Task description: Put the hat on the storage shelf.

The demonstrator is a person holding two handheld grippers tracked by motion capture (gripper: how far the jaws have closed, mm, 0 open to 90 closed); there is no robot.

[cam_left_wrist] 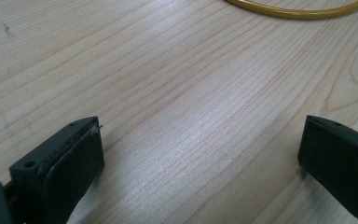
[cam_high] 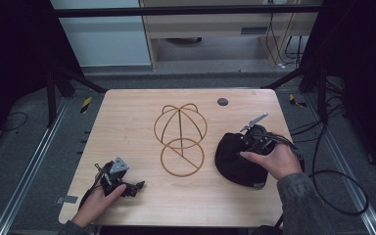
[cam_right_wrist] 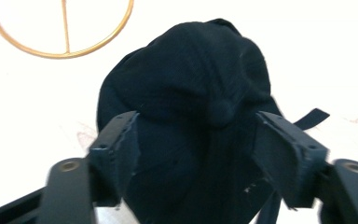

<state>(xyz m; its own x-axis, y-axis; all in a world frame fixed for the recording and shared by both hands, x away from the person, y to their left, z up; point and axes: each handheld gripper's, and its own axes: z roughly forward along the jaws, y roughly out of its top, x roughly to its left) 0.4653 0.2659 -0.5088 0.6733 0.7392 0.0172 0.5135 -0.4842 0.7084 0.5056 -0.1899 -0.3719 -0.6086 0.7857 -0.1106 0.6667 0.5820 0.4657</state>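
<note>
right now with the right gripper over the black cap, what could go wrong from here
1. The right gripper stands open astride the black cap, jaws on either side of the crown. Closing there may pinch only loose fabric, so the cap could sag or slip when lifted.
2. The wire hat stand is close beside the cap and looks light; swinging the cap across could knock or slide it.
3. The left gripper rests open on the table, away from the stand, so nothing steadies it.
</note>
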